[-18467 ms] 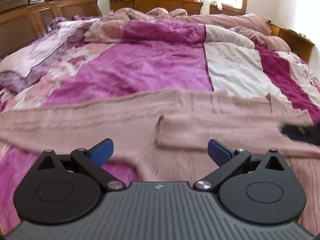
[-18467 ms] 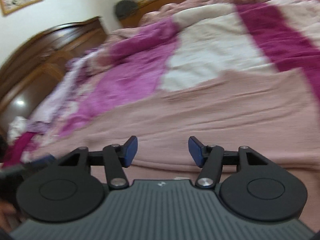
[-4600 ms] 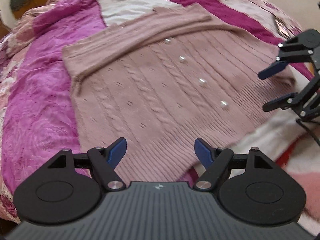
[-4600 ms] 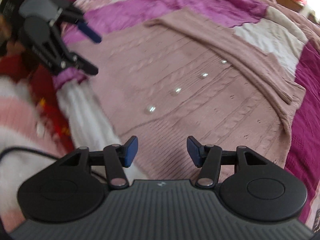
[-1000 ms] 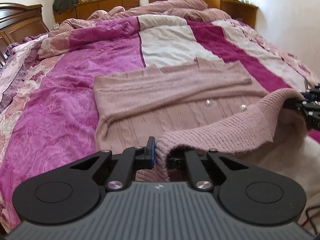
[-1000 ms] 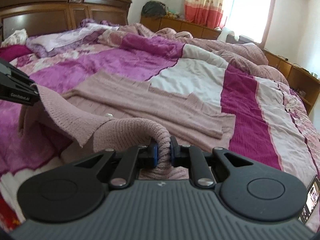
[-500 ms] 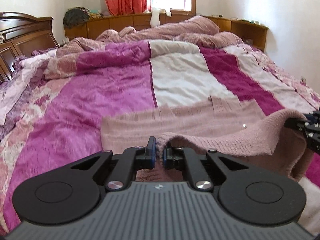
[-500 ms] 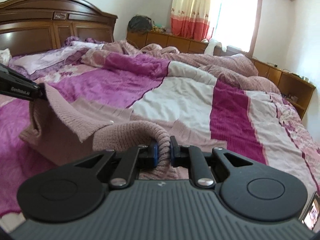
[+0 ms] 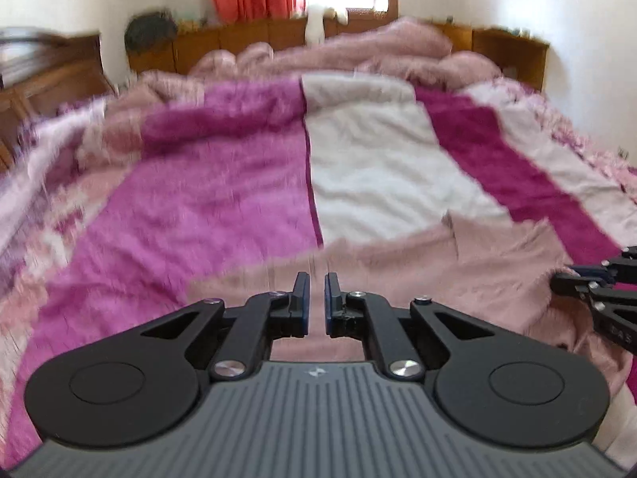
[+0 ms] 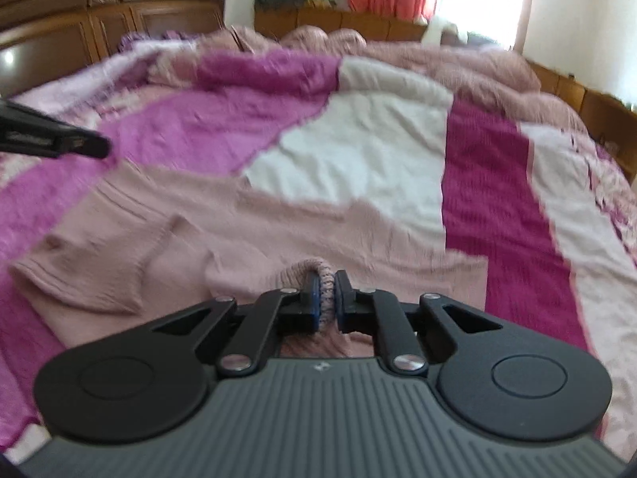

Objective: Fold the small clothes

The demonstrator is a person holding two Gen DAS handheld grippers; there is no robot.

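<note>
Pink knitted sweater (image 10: 254,231) lies on the bed (image 10: 358,151), its hem doubled over toward the collar end to halve the length. My right hand-held gripper (image 10: 324,298) is clamped on a hem corner, keeping that edge square. My left hand-held gripper (image 9: 314,294) is pinched together; blur hides whether knit sits between.

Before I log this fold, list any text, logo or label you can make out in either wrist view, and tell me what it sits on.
"DAS": partial white letters, blurred, on the side of the right gripper, left wrist view.
Small white emblem, no letters: on each camera's grey ribbed mount.
White print on the left gripper, right wrist view: too blurred to read.
Pink sweater, quilt: no text visible.
</note>
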